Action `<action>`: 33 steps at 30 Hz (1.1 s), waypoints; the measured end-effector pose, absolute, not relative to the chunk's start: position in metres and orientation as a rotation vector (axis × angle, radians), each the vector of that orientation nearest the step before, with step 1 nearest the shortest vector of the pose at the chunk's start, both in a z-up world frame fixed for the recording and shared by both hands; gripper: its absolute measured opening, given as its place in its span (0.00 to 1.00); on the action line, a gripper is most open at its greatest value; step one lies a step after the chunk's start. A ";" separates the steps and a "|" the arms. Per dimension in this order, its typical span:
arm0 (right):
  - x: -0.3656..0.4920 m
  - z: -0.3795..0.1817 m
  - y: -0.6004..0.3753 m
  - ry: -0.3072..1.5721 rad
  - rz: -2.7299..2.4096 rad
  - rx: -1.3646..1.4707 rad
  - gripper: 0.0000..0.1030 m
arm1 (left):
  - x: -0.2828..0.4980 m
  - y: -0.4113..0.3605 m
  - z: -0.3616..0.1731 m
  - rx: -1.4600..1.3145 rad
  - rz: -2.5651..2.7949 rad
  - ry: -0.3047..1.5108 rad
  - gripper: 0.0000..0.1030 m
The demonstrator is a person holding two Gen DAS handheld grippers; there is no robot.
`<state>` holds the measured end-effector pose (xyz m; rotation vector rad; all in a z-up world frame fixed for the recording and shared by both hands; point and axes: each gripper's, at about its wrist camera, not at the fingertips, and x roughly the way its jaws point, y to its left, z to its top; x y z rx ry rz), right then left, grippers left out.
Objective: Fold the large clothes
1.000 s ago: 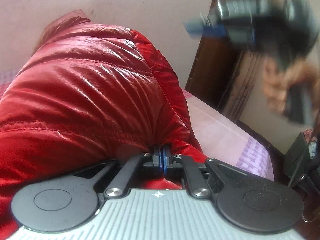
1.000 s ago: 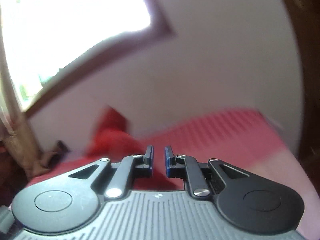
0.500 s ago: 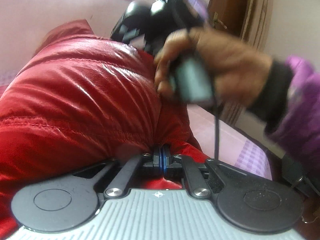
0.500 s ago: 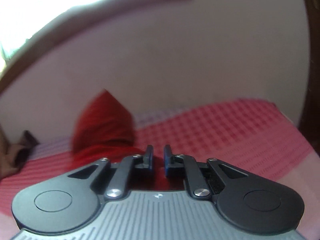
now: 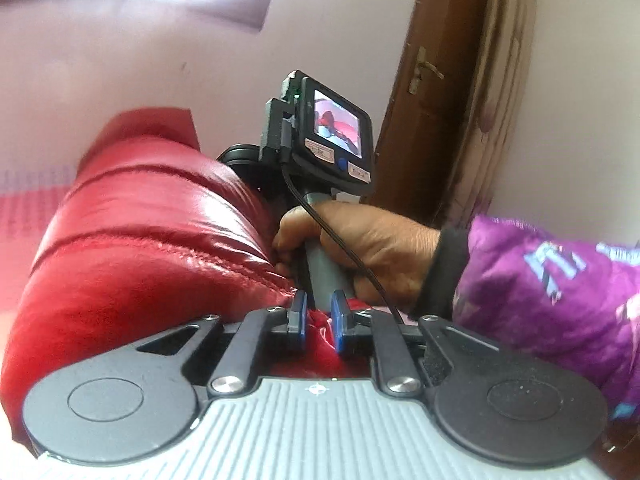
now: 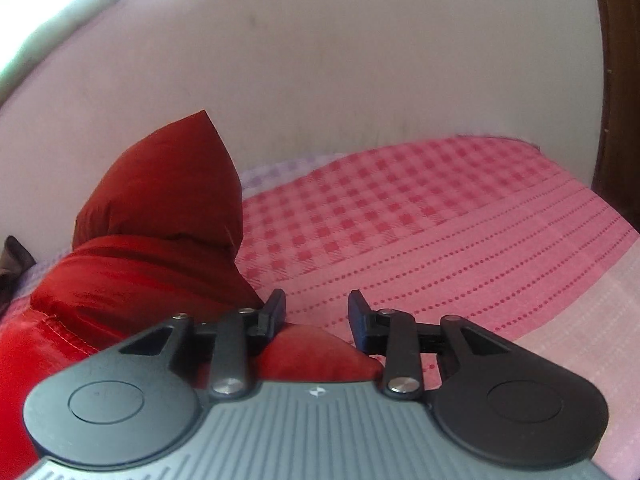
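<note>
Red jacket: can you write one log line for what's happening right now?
step: fold | item: red jacket on pink bedspread | left gripper: jaws just opening, fabric between | right gripper: jaws just opening over jacket edge

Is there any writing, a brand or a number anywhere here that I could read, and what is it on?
None can be read.
Two white stickers under the screen of the right gripper's camera: print too small.
Pale marks on the purple sleeve: blurred, cut off.
Small emblem on the left gripper body and on the right gripper body: a sign, no letters.
Red jacket, bedspread: no text.
</note>
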<state>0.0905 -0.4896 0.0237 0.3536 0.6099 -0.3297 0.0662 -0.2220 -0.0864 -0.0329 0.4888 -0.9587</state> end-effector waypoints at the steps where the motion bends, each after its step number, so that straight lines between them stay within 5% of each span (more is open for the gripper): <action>1: 0.091 0.022 -0.489 0.611 -0.328 0.351 0.33 | 0.068 -0.222 -0.087 -0.040 -0.961 0.496 0.19; 18: 0.102 0.006 -0.491 0.652 -0.379 0.283 0.46 | 0.086 -0.232 -0.110 -0.046 -0.981 0.570 0.15; 33: 0.085 0.017 -0.474 0.454 -0.540 0.175 0.55 | 0.087 -0.243 -0.114 -0.028 -0.944 0.585 0.14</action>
